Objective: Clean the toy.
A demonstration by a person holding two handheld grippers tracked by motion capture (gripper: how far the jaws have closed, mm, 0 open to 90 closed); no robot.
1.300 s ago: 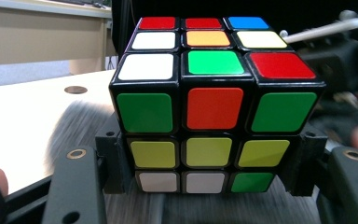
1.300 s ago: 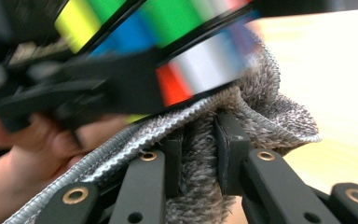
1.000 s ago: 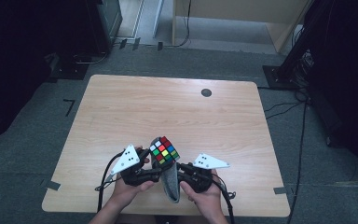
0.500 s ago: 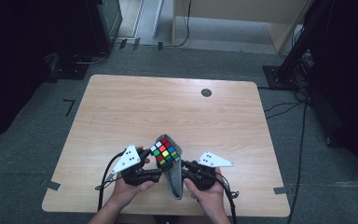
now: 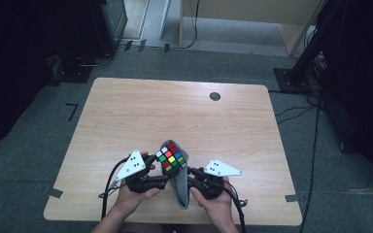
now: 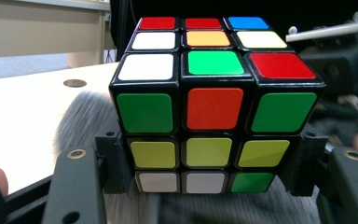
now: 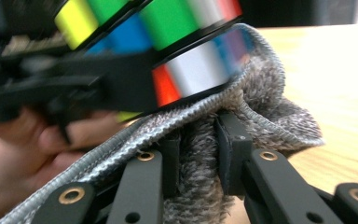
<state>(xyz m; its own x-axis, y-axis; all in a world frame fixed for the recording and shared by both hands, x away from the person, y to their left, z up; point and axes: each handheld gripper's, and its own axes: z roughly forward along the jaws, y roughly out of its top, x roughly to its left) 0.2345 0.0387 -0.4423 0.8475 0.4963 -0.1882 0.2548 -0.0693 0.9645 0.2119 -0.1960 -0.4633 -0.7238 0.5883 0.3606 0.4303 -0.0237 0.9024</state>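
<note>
A scrambled Rubik's cube (image 5: 171,158) is held just above the table's near edge, with my left gripper (image 5: 163,168) shut on its lowest layer. In the left gripper view both jaws press the sides of the cube (image 6: 214,107), whose facing side shows green, orange and yellow stickers. A grey knitted cloth (image 5: 180,189) hangs under and behind the cube. My right gripper (image 5: 188,183) is shut on a fold of it. In the right gripper view the pads (image 7: 230,140) pinch the cloth (image 7: 261,102), which touches the underside of the cube (image 7: 177,18).
The wooden table (image 5: 175,116) has a small black round hole cover (image 5: 215,96) at its far right. Cables trail from both grippers over the near edge. Dark stands and a wooden cabinet stand on the grey floor beyond the table.
The right gripper has edged slightly to the right with the cloth. The left gripper and the cube have kept still.
</note>
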